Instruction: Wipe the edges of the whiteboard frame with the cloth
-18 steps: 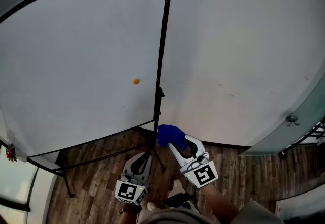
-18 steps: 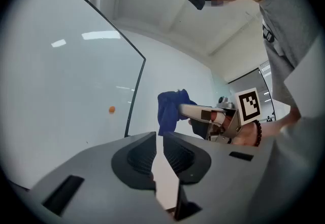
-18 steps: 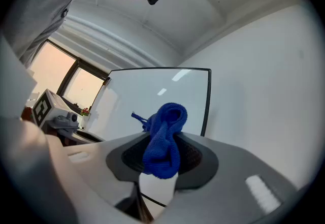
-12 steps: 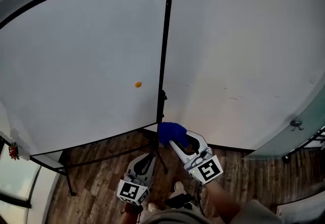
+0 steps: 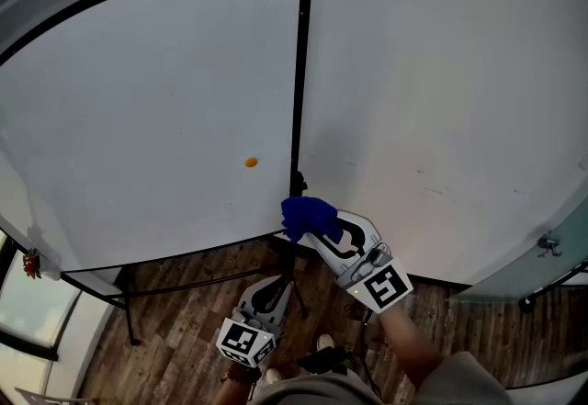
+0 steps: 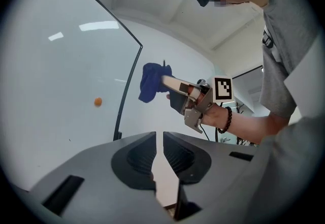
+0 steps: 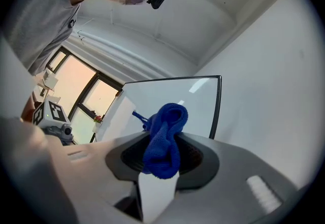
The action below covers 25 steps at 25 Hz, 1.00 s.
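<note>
a: where is the cloth [image 5: 308, 215] right now?

b: it's bunched in the fingers of my right gripper [image 5: 315, 227], which are clenched on it so a blue wad sticks out past the tips. it sits at the bottom end of the right-hand edge of the whiteboard frame [image 5: 300, 73], near the lower corner.

a: is it touching the edge?

b: from the head view it overlaps the black bar. from the left gripper view a thin strip of wall shows between the cloth and the bar, so i judge it to be just beside the edge, on its wall side, and not pressed on.

a: which way does the edge run from there?

b: its long axis is upright and it climbs away from the fingers to the top corner. the wipe would be a long upward stroke, once the wad is nudged left onto the bar.

a: and the arm?

b: the right forearm reaches up and forward, with the gripper slanting up and left at the corner.

a: the other one?

b: my left gripper [image 5: 276, 288] hangs lower over the wooden floor [image 5: 175, 320], farther from the frame. its fingers are drawn together with nothing between them.
</note>
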Each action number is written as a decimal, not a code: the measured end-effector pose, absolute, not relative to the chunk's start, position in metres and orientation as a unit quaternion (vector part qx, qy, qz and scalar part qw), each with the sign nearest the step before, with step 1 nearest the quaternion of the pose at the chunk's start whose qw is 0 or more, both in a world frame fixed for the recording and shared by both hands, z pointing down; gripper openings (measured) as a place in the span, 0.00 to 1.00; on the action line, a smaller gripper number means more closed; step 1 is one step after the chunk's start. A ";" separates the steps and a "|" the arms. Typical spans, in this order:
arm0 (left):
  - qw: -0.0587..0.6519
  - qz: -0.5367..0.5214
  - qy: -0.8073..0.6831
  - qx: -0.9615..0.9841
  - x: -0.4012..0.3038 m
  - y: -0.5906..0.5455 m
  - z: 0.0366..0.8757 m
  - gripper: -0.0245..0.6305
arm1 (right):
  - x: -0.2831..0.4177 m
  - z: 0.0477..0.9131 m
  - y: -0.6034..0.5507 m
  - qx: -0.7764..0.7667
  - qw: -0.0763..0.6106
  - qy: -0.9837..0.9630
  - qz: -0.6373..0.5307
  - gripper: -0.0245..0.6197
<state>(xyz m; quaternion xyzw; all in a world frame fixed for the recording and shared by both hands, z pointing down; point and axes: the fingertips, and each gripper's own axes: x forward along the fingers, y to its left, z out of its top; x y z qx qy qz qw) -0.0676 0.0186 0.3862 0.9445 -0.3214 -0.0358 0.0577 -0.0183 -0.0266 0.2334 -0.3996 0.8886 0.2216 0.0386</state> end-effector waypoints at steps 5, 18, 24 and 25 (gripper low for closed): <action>0.059 -0.033 -0.330 0.942 -0.051 0.003 0.381 0.11 | -0.006 0.199 -0.048 -0.372 0.048 0.896 0.237 0.26; 0.046 -0.022 -0.349 0.936 -0.037 -0.020 0.377 0.11 | 0.016 0.116 -0.105 -0.308 0.066 0.912 0.262 0.26; 0.040 -0.018 -0.351 0.935 -0.029 -0.023 0.377 0.11 | 0.027 0.081 -0.133 -0.316 0.072 0.904 0.279 0.26; 0.040 -0.018 -0.352 0.935 -0.027 -0.026 0.375 0.11 | 0.028 0.073 -0.138 -0.315 0.077 0.904 0.280 0.26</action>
